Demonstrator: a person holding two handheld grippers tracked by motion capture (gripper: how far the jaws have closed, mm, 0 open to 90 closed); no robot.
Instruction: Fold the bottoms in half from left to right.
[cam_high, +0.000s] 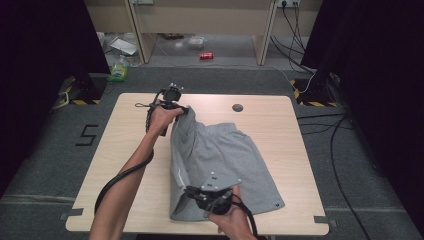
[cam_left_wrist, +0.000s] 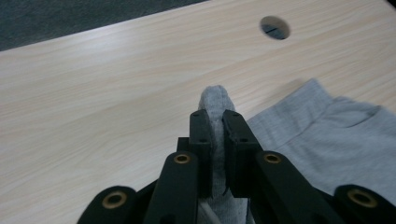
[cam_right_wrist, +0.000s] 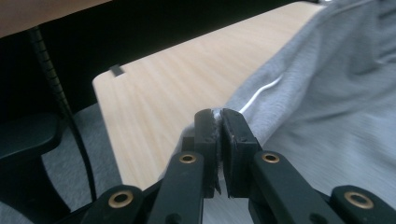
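Folding these grey shorts (cam_high: 220, 160), you have both grippers clamped on cloth; the left gripper (cam_left_wrist: 215, 116) pinches a bunched corner at the far edge, the right gripper (cam_right_wrist: 218, 116) a thin hem by the near edge; the shorts lie mid-counter (cam_high: 135, 150), their left side lifted between your hands. They look light, soft and limp, so they'll likely sag and drape; grip hems or the waistband, where the fabric is thicker and less likely to slip.
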